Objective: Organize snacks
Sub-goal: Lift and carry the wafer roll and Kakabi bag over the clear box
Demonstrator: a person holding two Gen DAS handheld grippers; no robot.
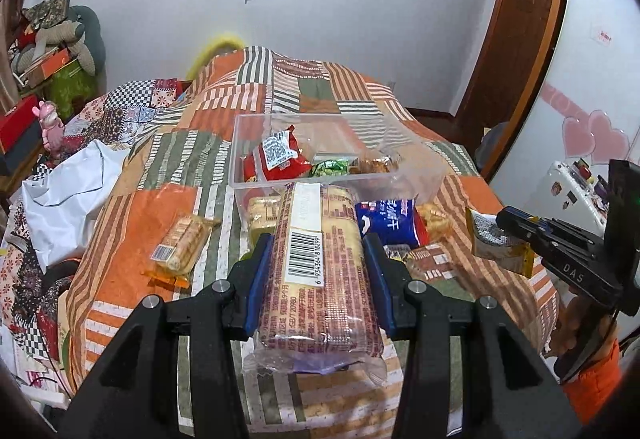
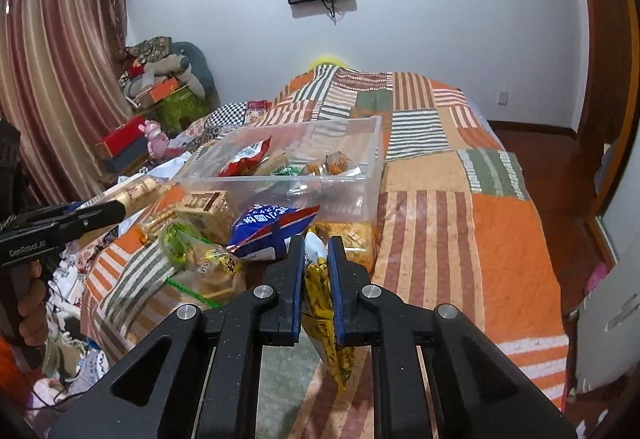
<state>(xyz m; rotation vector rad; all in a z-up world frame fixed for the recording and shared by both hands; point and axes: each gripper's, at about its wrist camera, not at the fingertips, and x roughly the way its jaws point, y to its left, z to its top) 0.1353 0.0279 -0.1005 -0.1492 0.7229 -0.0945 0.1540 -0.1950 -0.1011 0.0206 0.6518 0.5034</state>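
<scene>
Your left gripper clamped a long biscuit pack; your right gripper pinched a yellow packet, perhaps chips. The clear bin sat just beyond both.

A bed under a patchwork quilt of orange, green and striped squares carries everything. A clear bin stands on it towards the far side. Near the bin lie loose snacks: a cracker pack on the left, a blue bag on the right.
</scene>
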